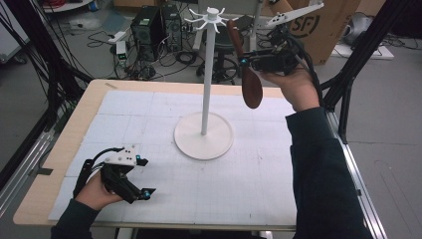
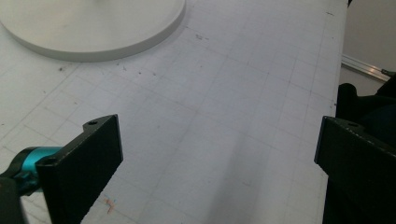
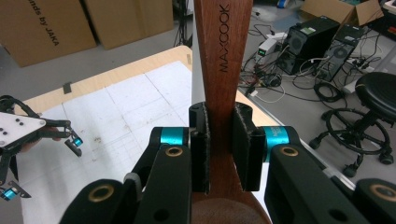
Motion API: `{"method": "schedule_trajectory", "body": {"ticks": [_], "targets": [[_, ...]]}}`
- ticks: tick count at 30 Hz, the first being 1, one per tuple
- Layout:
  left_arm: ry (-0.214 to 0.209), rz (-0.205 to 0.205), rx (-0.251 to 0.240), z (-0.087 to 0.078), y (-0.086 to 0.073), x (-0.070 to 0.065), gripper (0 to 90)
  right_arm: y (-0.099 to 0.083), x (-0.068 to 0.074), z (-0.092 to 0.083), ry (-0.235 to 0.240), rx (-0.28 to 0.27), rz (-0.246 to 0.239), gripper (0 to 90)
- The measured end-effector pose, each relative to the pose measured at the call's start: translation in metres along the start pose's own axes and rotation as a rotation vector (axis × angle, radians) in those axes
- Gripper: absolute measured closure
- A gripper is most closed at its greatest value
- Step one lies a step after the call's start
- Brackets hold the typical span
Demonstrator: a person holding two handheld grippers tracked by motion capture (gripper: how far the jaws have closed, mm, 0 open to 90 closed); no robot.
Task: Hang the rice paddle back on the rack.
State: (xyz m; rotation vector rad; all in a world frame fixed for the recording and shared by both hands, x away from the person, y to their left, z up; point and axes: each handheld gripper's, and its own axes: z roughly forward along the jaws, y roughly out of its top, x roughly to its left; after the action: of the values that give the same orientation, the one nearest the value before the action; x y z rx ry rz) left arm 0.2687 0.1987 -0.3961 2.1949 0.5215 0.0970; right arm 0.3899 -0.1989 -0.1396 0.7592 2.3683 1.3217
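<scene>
Wooden spoon (image 1: 245, 64) is clamped at the handle by the right hand-held gripper (image 3: 220, 147), held aloft near the hooks of the white rack (image 1: 204, 89), bowl down. Not yet hung, apparently; handle-end contact can't be resolved. Left hand-held gripper (image 1: 144, 177) is parked wide open and empty near the tabletop's (image 1: 69, 139) front-left corner. Hanging remains.

"MAXCOOK" is read along the handle of the wooden spoon (image 3: 223, 70). "by JAKA" is printed on a cardboard box (image 3: 42, 28), far left.
</scene>
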Motion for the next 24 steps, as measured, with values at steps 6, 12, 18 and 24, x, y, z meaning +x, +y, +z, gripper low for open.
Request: {"method": "schedule_trajectory", "body": {"ticks": [6, 12, 18, 24], "targets": [[-0.004, 0.000, -0.001, 0.000, 0.000, 0.000, 1.7, 0.000, 0.000, 0.003, 0.011, 0.001, 0.009, 78.6], [-0.005, 0.003, 0.001, 0.000, 0.000, 0.000, 1.7, 0.000, -0.001, 0.007, 0.016, 0.007, 0.008, 78.4], [-0.007, 0.000, 0.004, 0.001, 0.000, -0.001, 1.7, 0.001, 0.000, 0.011, 0.015, 0.013, 0.011, 77.8], [-0.011, -0.001, 0.001, 0.001, 0.000, -0.001, 1.7, 0.001, 0.000, 0.014, 0.020, 0.029, 0.015, 74.9]]}}
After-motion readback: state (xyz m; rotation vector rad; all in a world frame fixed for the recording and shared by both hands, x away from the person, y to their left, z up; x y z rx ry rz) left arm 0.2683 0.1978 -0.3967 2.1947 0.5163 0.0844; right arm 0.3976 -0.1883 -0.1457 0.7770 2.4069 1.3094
